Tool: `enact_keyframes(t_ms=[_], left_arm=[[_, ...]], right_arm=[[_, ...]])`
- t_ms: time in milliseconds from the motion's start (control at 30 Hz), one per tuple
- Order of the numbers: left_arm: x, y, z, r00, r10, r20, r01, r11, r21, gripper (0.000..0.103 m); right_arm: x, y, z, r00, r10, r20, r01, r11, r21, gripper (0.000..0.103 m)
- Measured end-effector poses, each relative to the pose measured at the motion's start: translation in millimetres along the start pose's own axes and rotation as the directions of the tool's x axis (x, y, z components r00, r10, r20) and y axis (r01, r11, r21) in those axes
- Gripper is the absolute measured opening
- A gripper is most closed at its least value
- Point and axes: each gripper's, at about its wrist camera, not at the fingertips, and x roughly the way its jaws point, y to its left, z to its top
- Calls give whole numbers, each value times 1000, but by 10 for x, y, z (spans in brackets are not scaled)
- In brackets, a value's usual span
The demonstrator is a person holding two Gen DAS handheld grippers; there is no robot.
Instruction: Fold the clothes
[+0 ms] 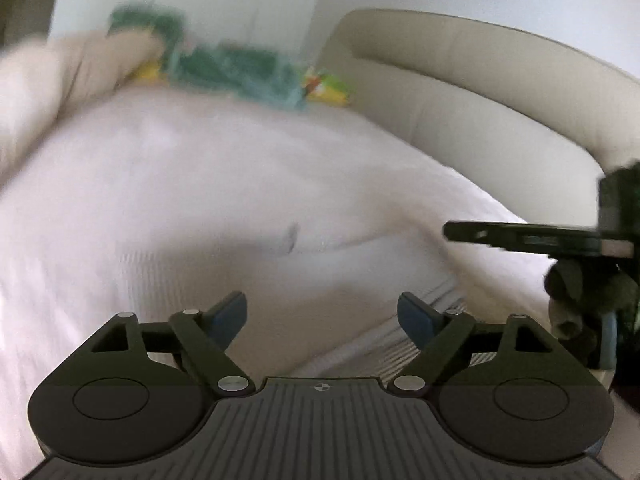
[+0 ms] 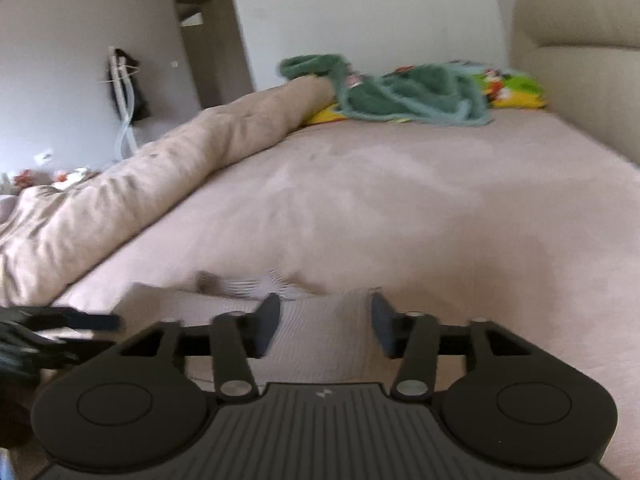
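Right now your left gripper (image 1: 322,316) stands wide, jaws apart, nothing between the blue pads (image 1: 228,318). It hangs just over the pale ribbed garment (image 1: 248,280), which lies flat on the bed (image 1: 180,152) near its front edge. The left view is motion-blurred, so the garment's outline is hard to trace; a small dark mark (image 1: 292,236) shows on the cloth.

Your right gripper (image 2: 325,328) is partly open, the same ribbed garment (image 2: 320,336) under and between its fingers; pads not pressing on it as far as you can see. A striped fold (image 2: 256,286) lies just ahead of the fingertips.

Your right tool shows at the right edge of the left view, your left at the lower left edge of the right view.

Beyond: a rolled beige duvet (image 2: 160,172) along the left side, a green towel (image 2: 408,96) over a bright printed pillow (image 2: 516,86) at the far end, and a padded headboard (image 2: 580,64) on the right.
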Motion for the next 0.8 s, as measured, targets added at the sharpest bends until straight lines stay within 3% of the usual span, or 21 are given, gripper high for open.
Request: enact_keyframes(t_ms=[67, 167, 200, 333, 500, 667, 800], left_arm=[[80, 152, -74, 1000, 11, -8, -12, 999, -35, 86], [137, 289, -139, 1000, 19, 15, -18, 998, -66, 86], [130, 319, -142, 1000, 14, 28, -12, 996, -83, 86], [192, 218, -170, 998, 44, 40, -43, 999, -27, 93], [267, 76, -221, 994, 98, 36, -100, 994, 44, 95], [289, -82, -278, 986, 162, 32, -165, 979, 117, 96], [290, -60, -283, 988, 152, 37, -155, 982, 105, 97]], right_arm=[[191, 39, -100, 998, -4, -56, 4, 1000, 2, 58], [498, -23, -358, 991, -64, -118, 66, 998, 10, 77], [515, -91, -389, 993, -32, -115, 40, 997, 65, 79], [512, -171, -385, 995, 8, -96, 4, 992, 124, 80], [542, -274, -410, 996, 47, -74, -34, 985, 169, 85], [605, -207, -397, 996, 14, -84, -3, 991, 130, 87], [611, -170, -392, 996, 1, -85, 8, 993, 116, 87]])
